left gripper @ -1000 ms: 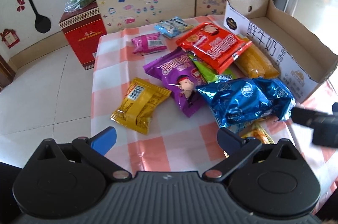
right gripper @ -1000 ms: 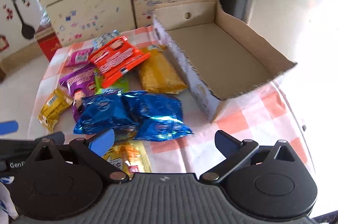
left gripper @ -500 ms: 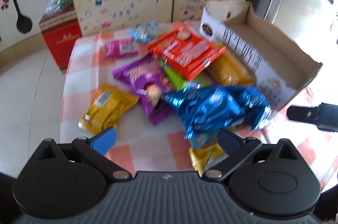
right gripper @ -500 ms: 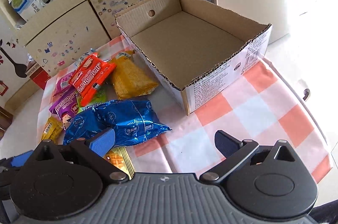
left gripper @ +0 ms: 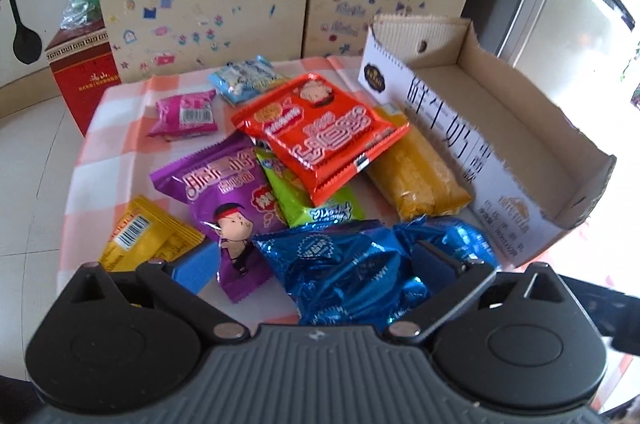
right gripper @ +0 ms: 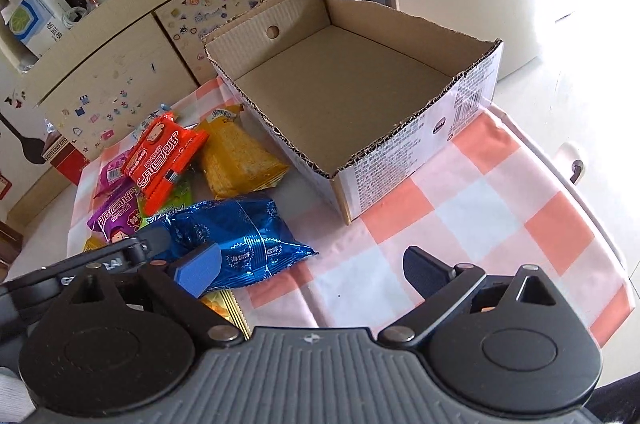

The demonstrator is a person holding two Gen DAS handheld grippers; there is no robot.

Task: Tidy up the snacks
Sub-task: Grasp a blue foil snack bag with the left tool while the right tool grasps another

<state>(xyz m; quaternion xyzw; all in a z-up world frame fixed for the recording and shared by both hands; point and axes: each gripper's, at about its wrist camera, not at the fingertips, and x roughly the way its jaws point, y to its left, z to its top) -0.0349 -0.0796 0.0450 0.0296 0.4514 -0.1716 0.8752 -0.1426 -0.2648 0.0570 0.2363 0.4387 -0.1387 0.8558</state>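
Several snack packs lie in a heap on the checked tablecloth (right gripper: 460, 224): a red pack (left gripper: 320, 132) on top, purple (left gripper: 224, 192), green (left gripper: 312, 208), orange (left gripper: 416, 180), yellow (left gripper: 144, 236), pink (left gripper: 184, 112) and light blue (left gripper: 248, 80). A blue foil bag (left gripper: 340, 264) lies nearest, between the wide-apart fingers of my left gripper (left gripper: 316, 264), which is open. To the right stands an empty cardboard box (right gripper: 420, 152). My right gripper (right gripper: 312, 270) hangs open over bare cloth, right of the blue foil bag (right gripper: 240, 240) and in front of the box. One more yellow pack (right gripper: 224, 308) peeks out under the bag.
A cream cabinet (left gripper: 208, 4) with stickers stands behind the table. A red carton (left gripper: 84, 72) sits on the floor at the left. The table's right edge (right gripper: 592, 208) runs close beside the box. Bare cloth lies in front of the box.
My left gripper has come forward and lower, so the blue foil bag now sits between its fingers. My right gripper has swung right and up, looking into the box.
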